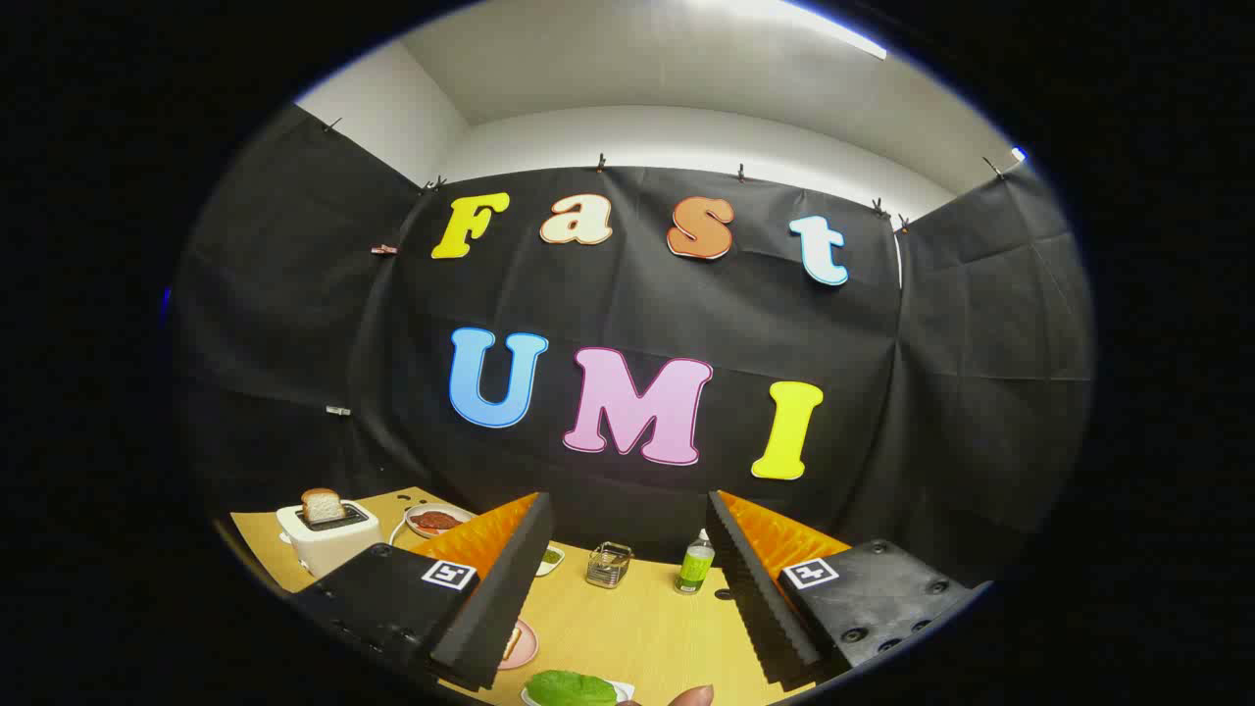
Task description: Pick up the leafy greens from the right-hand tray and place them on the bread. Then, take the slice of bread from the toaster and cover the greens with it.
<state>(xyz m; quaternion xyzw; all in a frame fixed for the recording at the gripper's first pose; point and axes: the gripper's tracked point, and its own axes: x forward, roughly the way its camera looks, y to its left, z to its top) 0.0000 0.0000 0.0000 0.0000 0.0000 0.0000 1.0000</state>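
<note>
My one camera rides on me and looks forward along my two fingers (pixel 627 579), held level and slightly raised, so most of what it takes in is the booth's back wall and ceiling. The bench (pixel 647 628) lies low and near, running away ahead. The toaster (pixel 328 534) sits beyond my left finger, the greens (pixel 571 688) close beneath, between my jaws, which stand wide apart.
</note>
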